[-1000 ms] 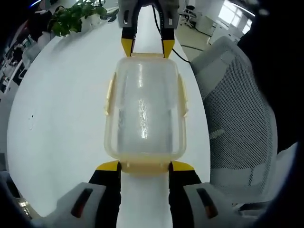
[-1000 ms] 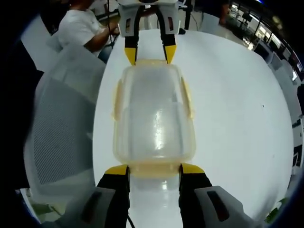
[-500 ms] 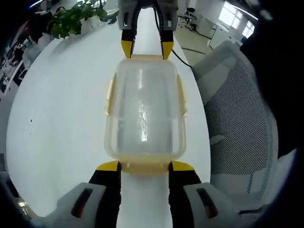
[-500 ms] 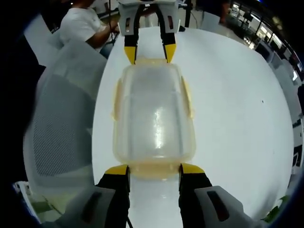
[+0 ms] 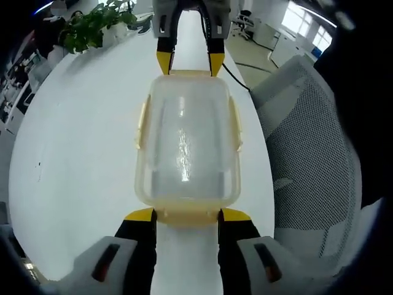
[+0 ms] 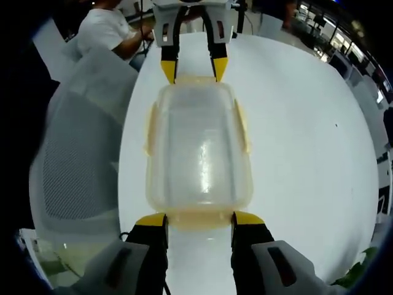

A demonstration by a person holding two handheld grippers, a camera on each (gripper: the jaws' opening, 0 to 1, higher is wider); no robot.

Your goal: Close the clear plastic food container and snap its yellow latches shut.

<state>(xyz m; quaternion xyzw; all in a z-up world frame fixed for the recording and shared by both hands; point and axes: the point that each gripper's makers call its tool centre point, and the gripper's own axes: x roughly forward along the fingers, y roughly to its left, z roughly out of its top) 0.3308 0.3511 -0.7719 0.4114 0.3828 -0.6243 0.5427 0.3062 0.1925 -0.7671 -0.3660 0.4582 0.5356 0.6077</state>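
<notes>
The white bench (image 5: 73, 153) carries the clear container (image 5: 186, 144) near its chair-side edge. The left tool (image 5: 186, 215) and right tool (image 6: 199, 218), both wide, bracket its end latches; uneven pressing could skid it off that edge.

A white table (image 5: 80, 141) carried everything. A leafy green plant (image 5: 92, 24) stood at its far edge, a grey mesh office chair (image 5: 307, 153) was pulled up along one side, and a person in a white shirt (image 6: 107, 34) sat beyond it.
</notes>
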